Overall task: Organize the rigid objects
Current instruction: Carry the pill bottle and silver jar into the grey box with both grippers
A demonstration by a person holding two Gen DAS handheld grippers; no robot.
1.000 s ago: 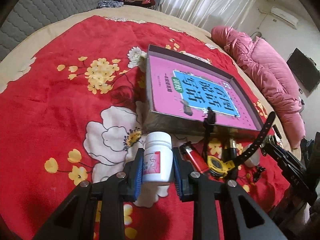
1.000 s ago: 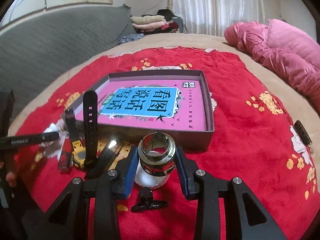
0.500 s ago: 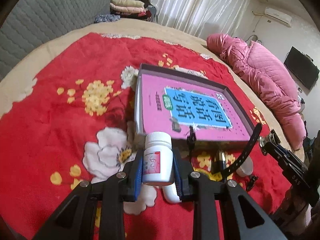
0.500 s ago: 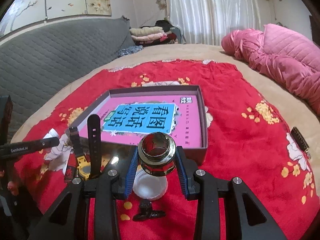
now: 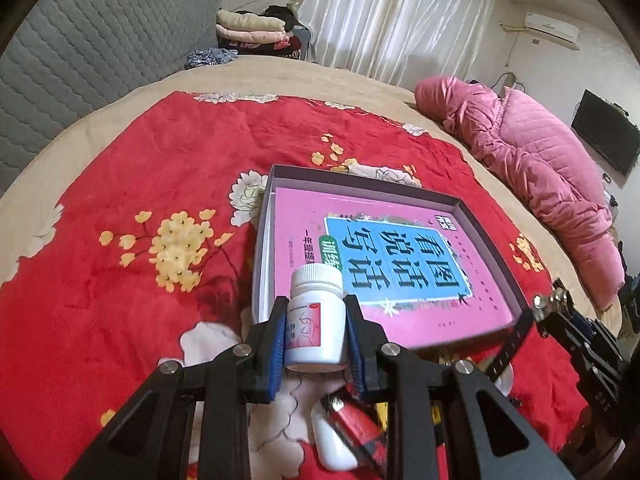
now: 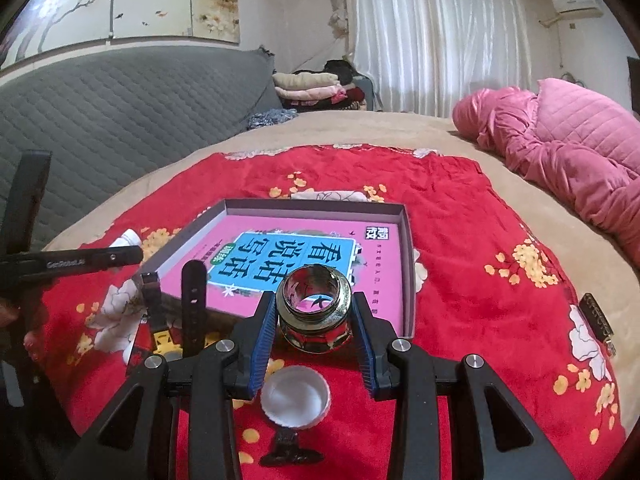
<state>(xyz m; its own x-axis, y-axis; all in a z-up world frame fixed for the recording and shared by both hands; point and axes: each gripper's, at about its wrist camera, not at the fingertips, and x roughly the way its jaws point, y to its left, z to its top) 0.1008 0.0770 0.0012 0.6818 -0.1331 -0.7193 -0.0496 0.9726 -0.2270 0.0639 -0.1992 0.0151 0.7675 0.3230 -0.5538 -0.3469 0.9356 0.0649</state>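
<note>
Low in the centre of the left wrist view, the left gripper [image 5: 316, 340] is clenched on a white plastic pill bottle [image 5: 316, 322]. Its blue ribbed pads [image 5: 279, 344] press both sides of the upright cylinder, which has a ridged screw cap and a pink and white label. Behind the bottle lies a shallow cardboard box [image 5: 478, 216] with grey walls and a glossy pink book cover for a floor. Beneath the fingers, at lower centre, sit a red lighter [image 5: 354, 426] and a smooth white object that I cannot identify.

At lower centre of the right wrist view, the right gripper [image 6: 316, 326] grasps a shiny metal ring-shaped fitting [image 6: 314, 308], hollow, with faceted sides. Its jaws stand partly apart, pads tight on the fitting. Just below it a round white cap [image 6: 296, 400] lies open side up on the plush red flowered blanket [image 6: 460, 208]. To the left, a yellow watch with black straps [image 6: 192, 308] stands just beside the box's near wall.
</note>
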